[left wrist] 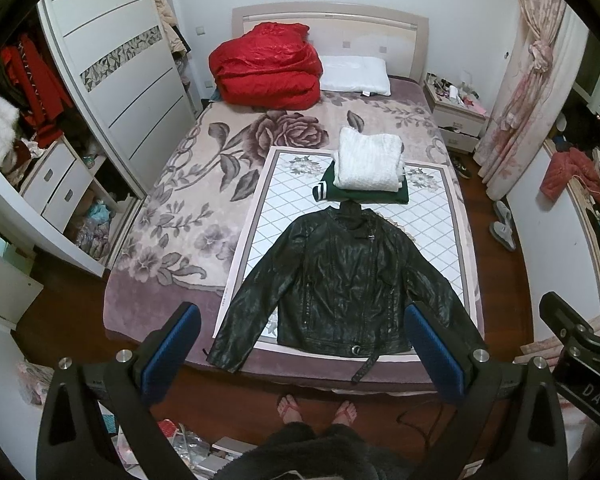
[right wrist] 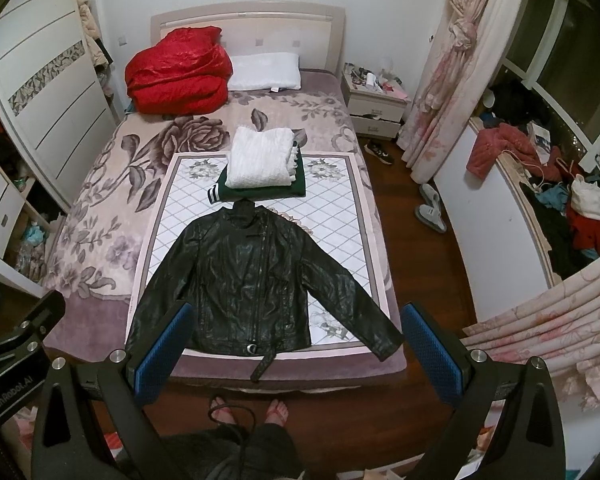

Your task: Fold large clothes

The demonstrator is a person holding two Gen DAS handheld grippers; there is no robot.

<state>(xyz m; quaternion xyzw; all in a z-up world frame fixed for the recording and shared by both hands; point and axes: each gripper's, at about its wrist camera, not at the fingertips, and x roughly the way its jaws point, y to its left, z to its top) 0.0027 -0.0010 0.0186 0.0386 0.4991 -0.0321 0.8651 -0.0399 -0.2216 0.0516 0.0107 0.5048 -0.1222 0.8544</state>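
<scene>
Black leather jacket (left wrist: pixel 340 280) was laid out flat, front side up, on a white diamond-pattern mat (left wrist: pixel 260 216) near the foot edge of the bed (left wrist: pixel 168 184), with both sleeves spread out to the sides and its belt strap hanging over that foot edge. Going left to right: the wardrobe (left wrist: pixel 112 76) with the sliding door stood off the bed's left side, then the left gripper (left wrist: pixel 300 344) hovered above the foot of the bed with its blue-padded jaws wide apart and nothing between them, not touching the jacket. Past the jacket's collar, toward the middle of the bed, sat a folded white sweater (left wrist: pixel 370 158) stacked on a folded green garment (left wrist: pixel 380 194). Up in the head-left corner was a lumpy red quilt (left wrist: pixel 266 70), with a white pillow (left wrist: pixel 356 74) just beside it along the head edge. The right gripper (right wrist: pixel 296 340) was also held over the foot edge, jaws spread open and empty too. The person's feet (left wrist: pixel 318 406) in sandals were on the wood floor right at the foot of the bed. Off the right side there was a nightstand (left wrist: pixel 456 114) and a pink floral curtain (left wrist: pixel 528 92) tied back.
</scene>
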